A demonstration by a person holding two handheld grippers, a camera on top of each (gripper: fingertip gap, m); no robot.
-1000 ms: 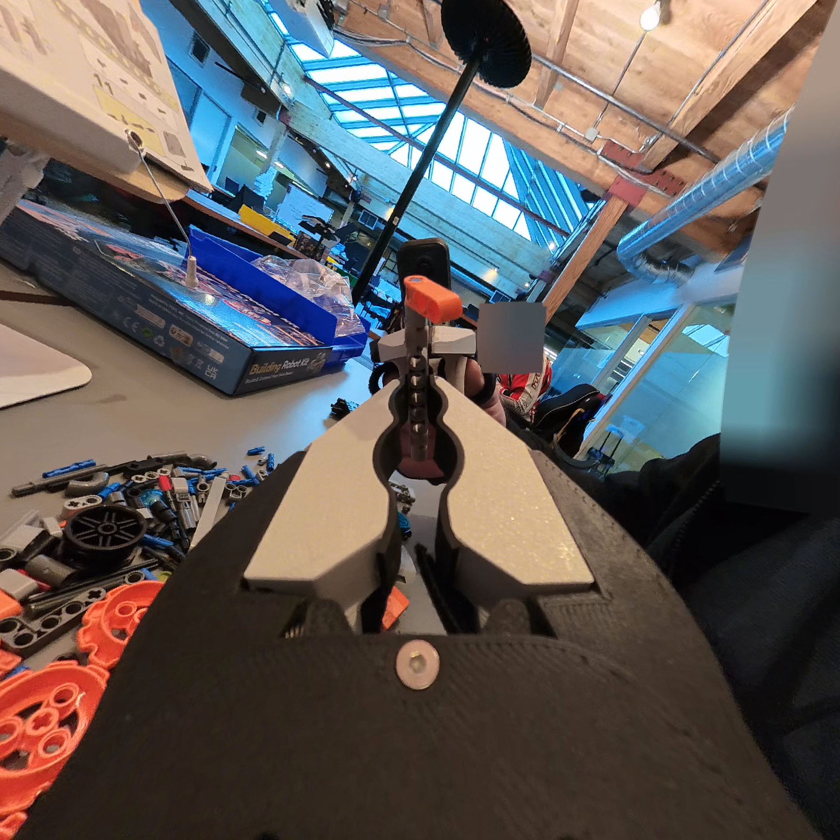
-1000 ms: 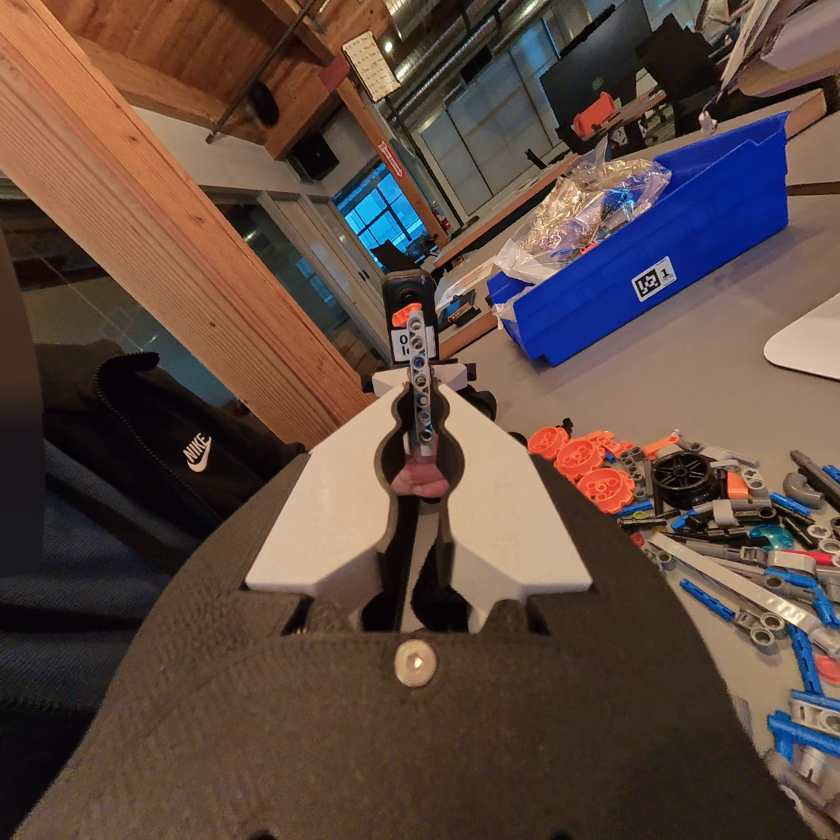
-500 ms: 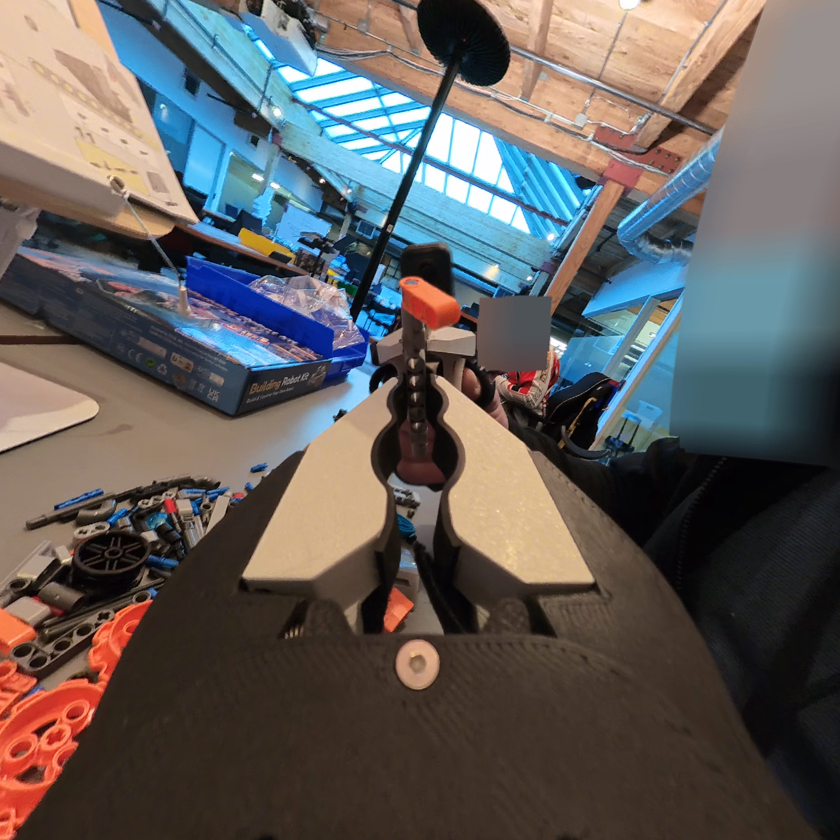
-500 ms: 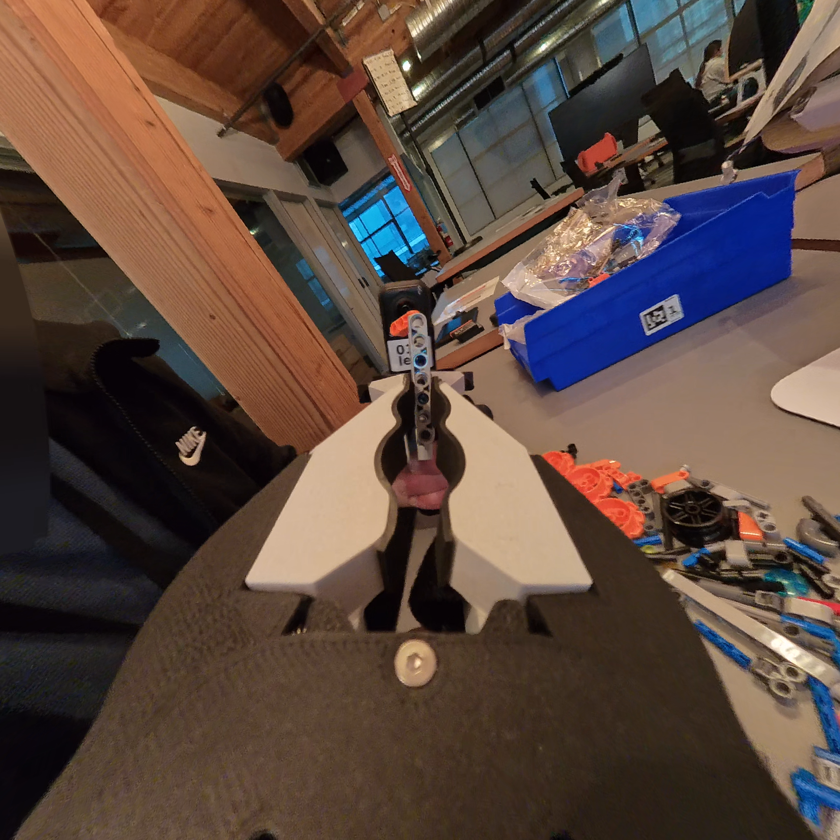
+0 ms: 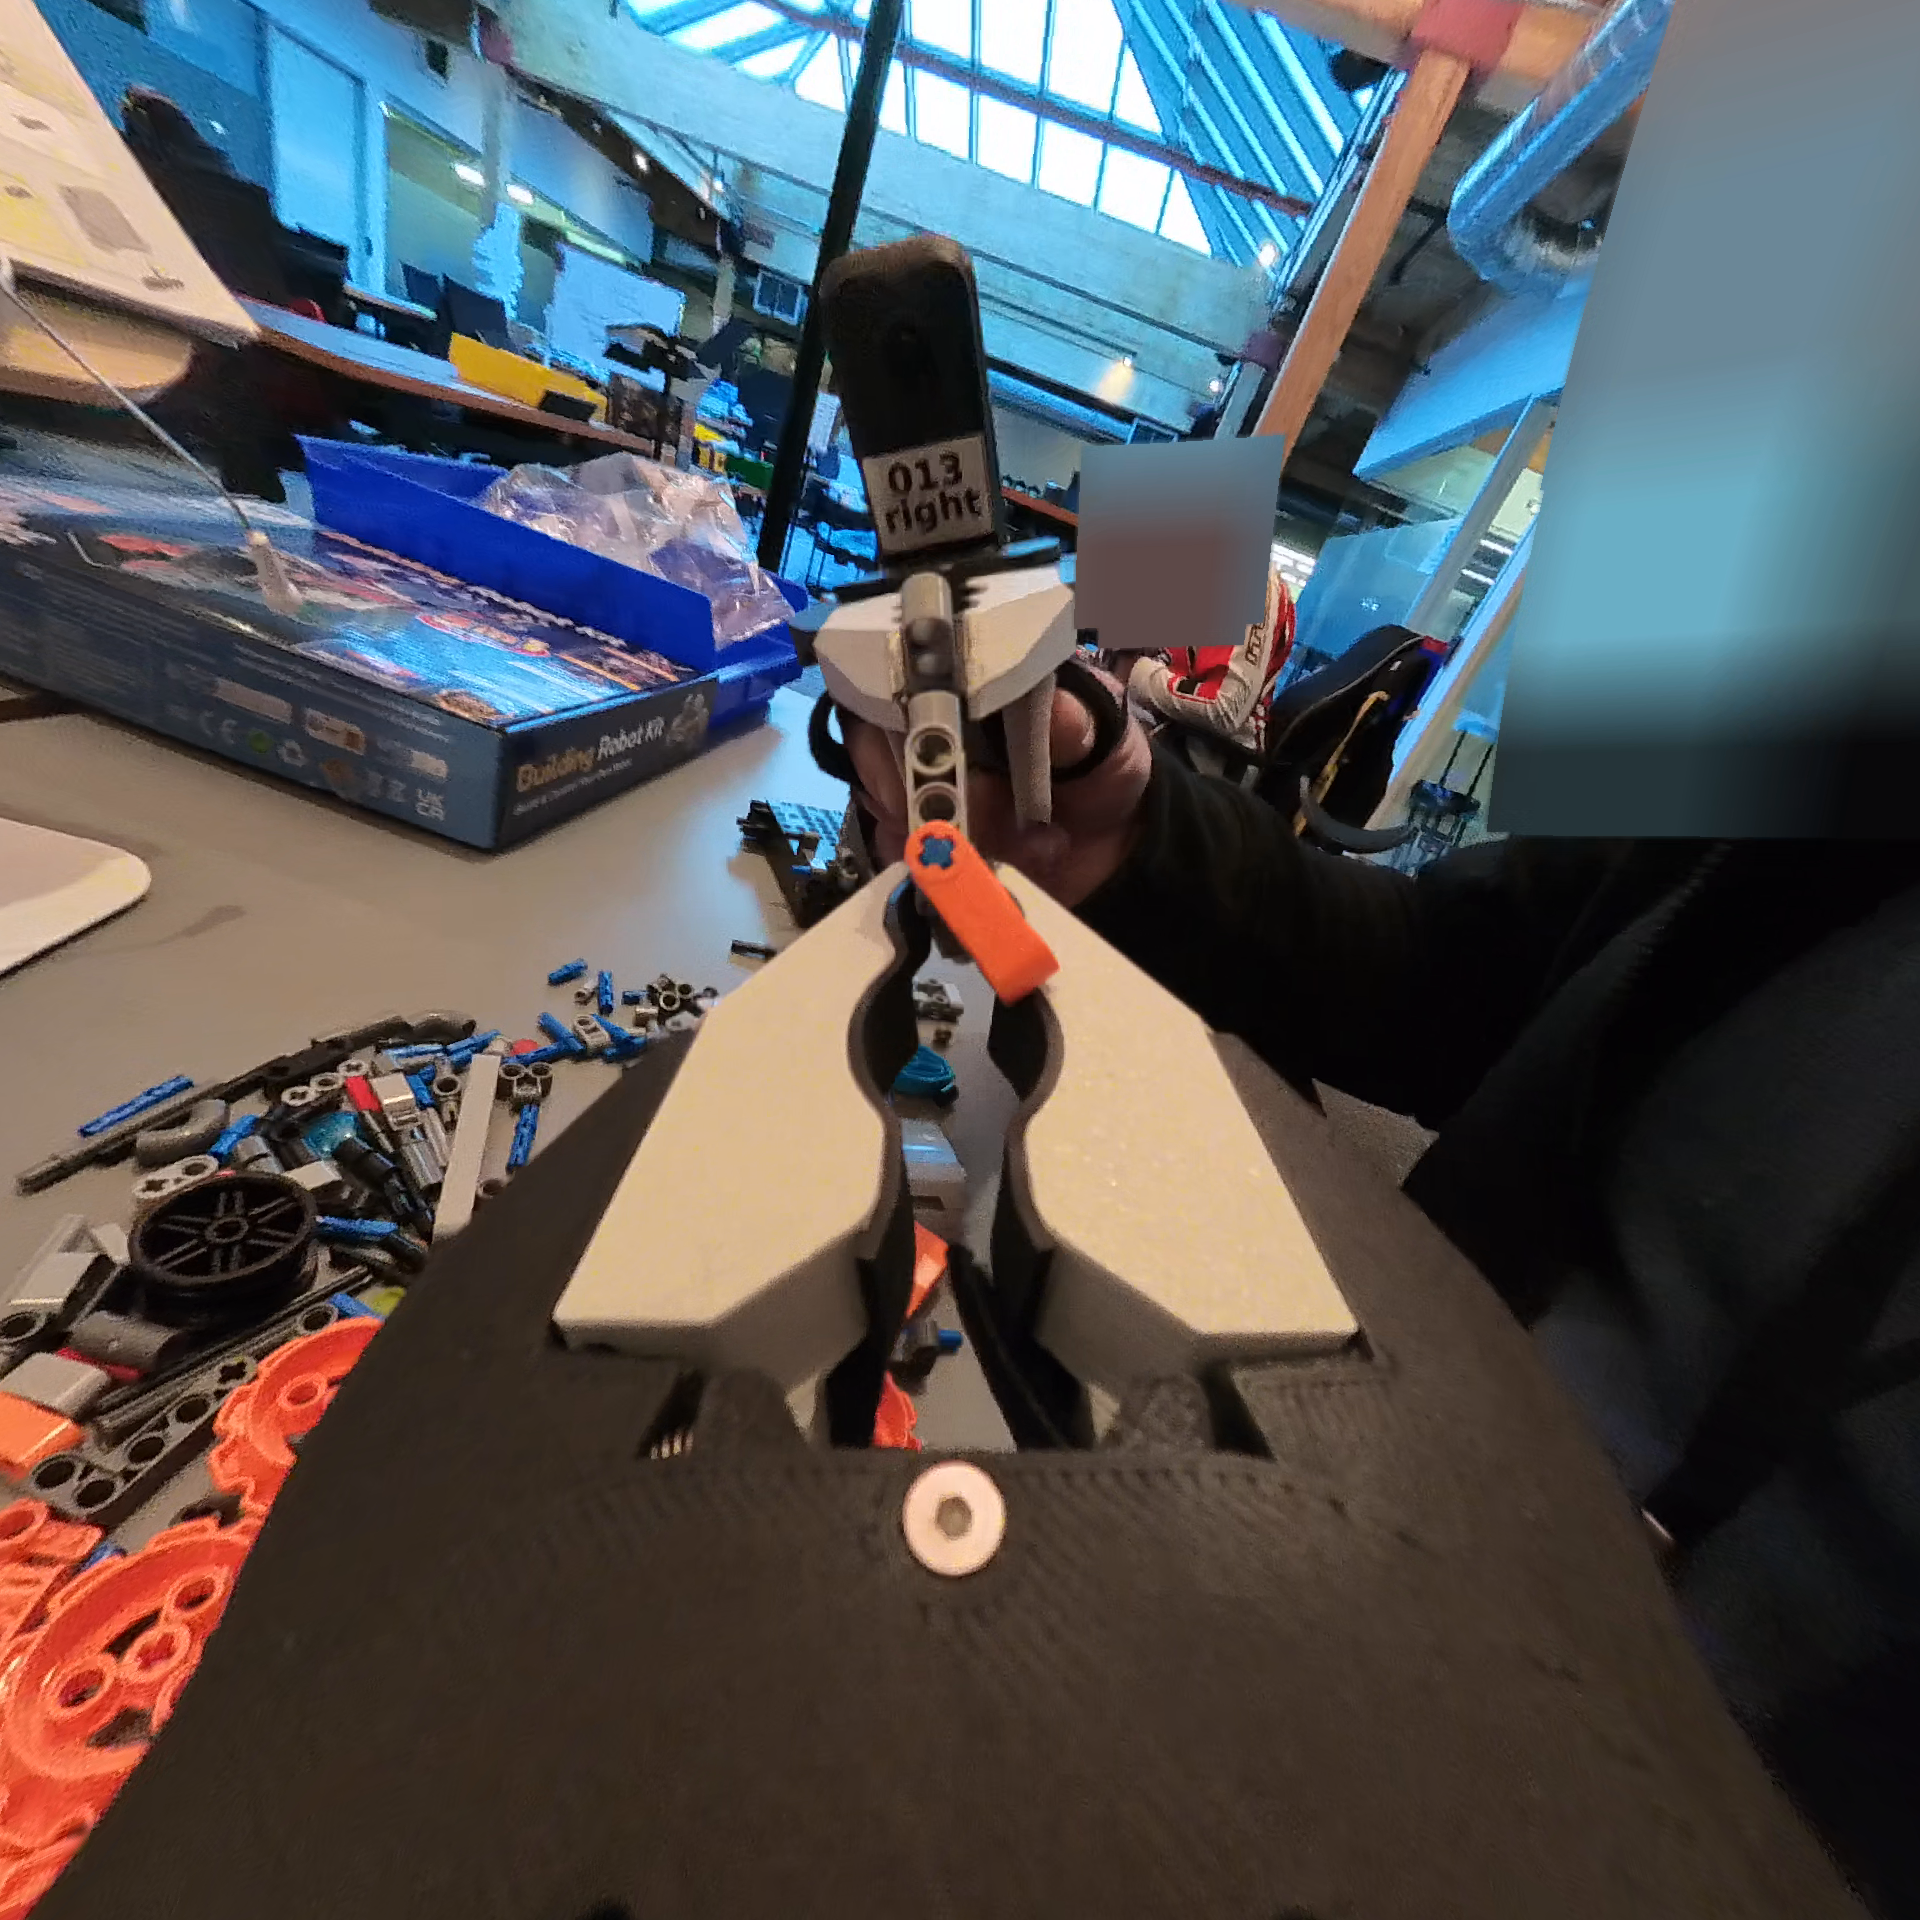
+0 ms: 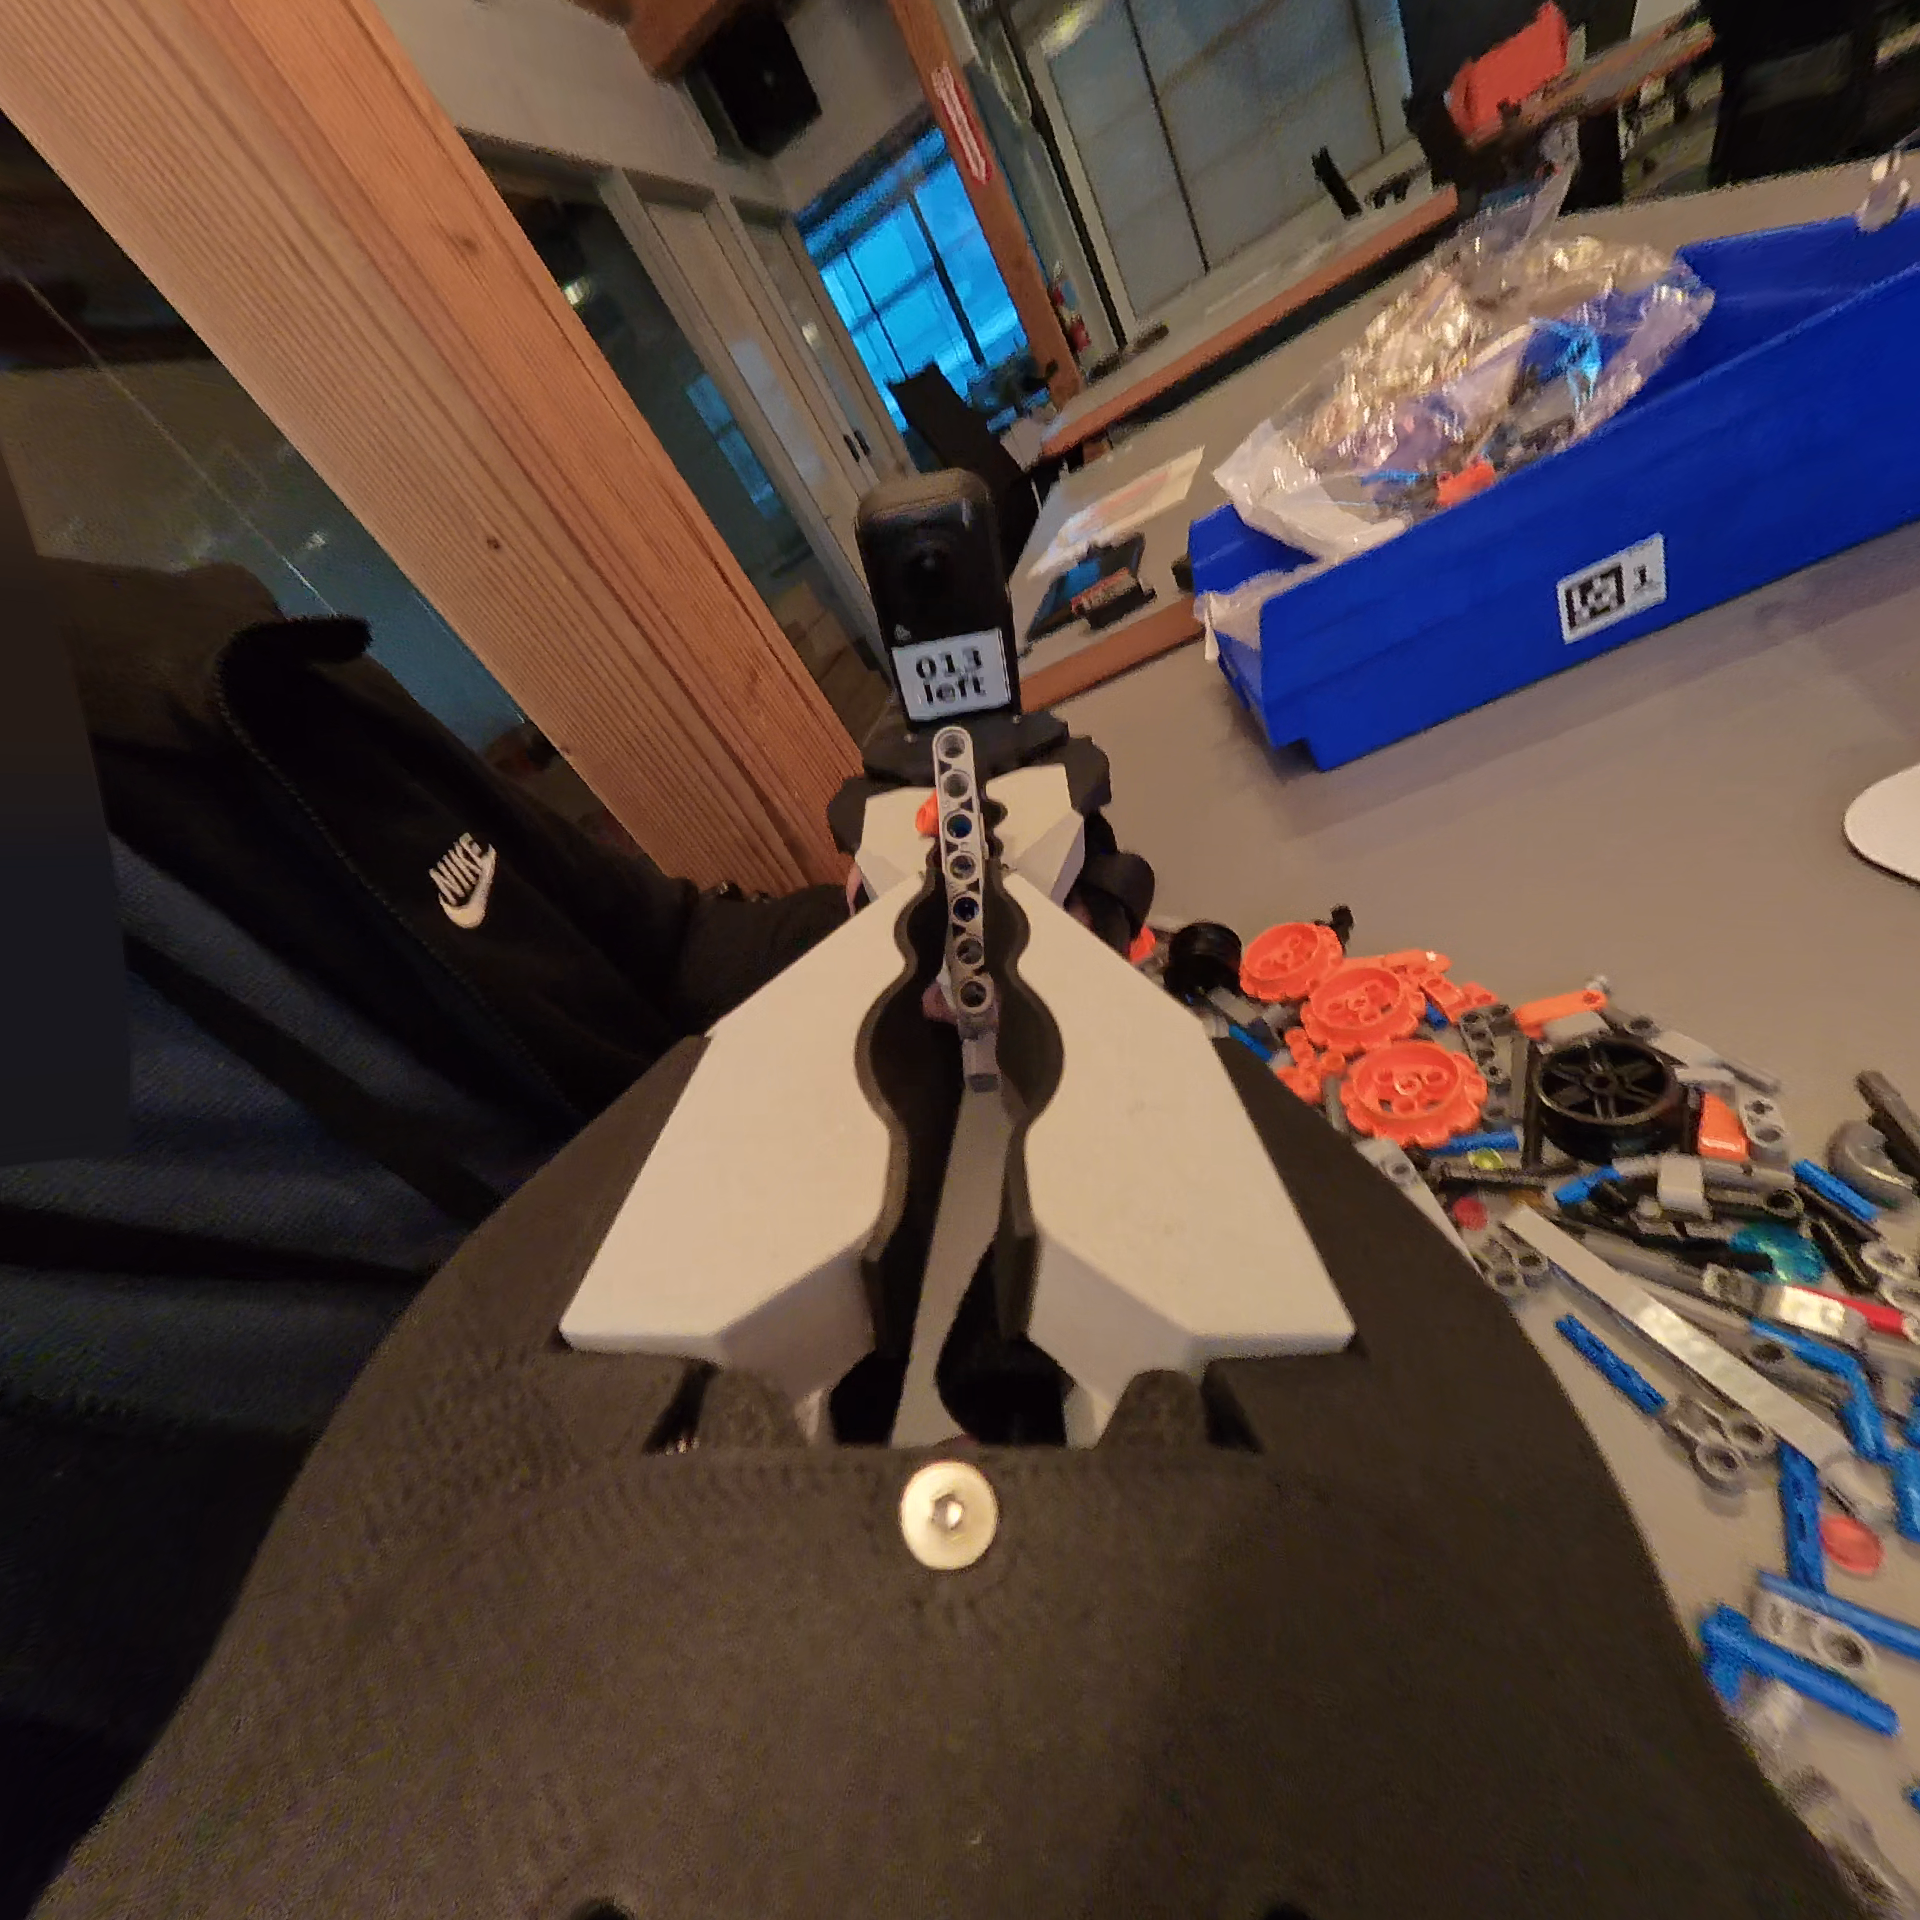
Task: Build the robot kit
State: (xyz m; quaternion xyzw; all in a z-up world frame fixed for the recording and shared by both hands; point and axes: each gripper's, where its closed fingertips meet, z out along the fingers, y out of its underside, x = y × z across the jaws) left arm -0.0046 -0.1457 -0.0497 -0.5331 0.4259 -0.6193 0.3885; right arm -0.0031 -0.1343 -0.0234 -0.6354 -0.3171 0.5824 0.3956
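Cut off at the left edge of the left wrist view: orange gears (image 5: 94, 1621) and a white mat (image 5: 52, 883) on the worktop (image 5: 312, 935). Hidden behind the black body of the left hand-held gripper (image 5: 951, 914): much of the heap of loose parts (image 5: 312, 1143). Too crumpled to make out: contents of the clear bag (image 6: 1455, 405) in the blue bin (image 6: 1558, 613). Smeared by blur near the right edge of the right wrist view: blue pins (image 6: 1808, 1621). Cut off there too: a white disc (image 6: 1881, 821).
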